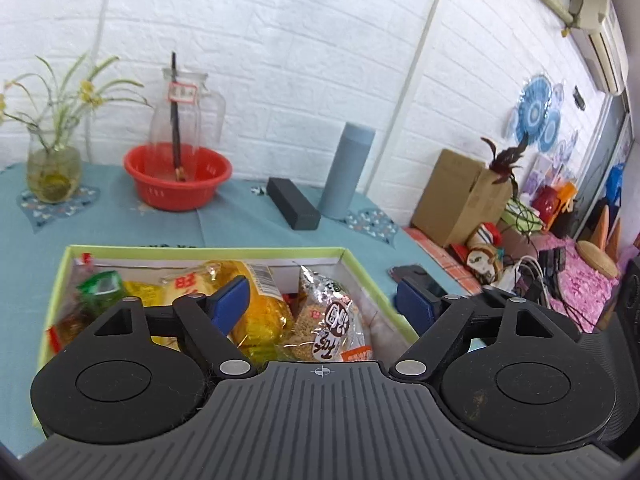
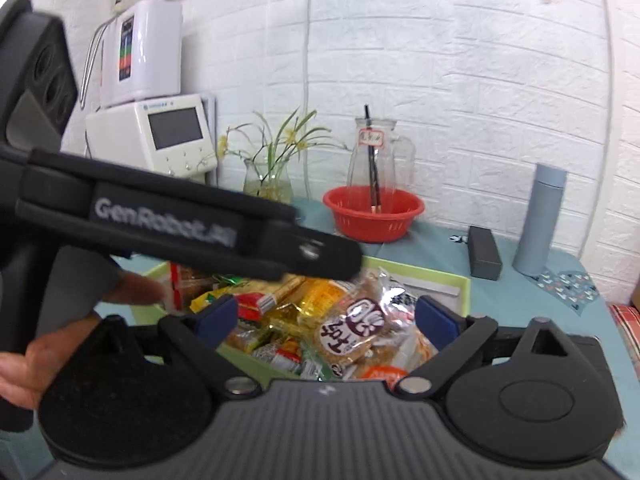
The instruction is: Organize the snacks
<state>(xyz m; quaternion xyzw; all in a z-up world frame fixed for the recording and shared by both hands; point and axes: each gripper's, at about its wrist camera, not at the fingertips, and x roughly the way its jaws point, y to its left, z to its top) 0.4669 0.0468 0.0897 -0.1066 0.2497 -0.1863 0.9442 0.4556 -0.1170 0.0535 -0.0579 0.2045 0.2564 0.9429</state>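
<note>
- My left fingers spread wide, empty, above the green-rimmed cardboard box on the teal-clothed worktop.
- Crinkly snack packets fill it; a round sesame cake pack lies tilted, long axis running away from me.
- My right fingers gape, gripping nothing.

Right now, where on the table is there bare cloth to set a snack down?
Bare cloth lies between the snack box and the red basket, and between the vase and the box. The box is packed. The black case and bottle crowd the back right.
</note>
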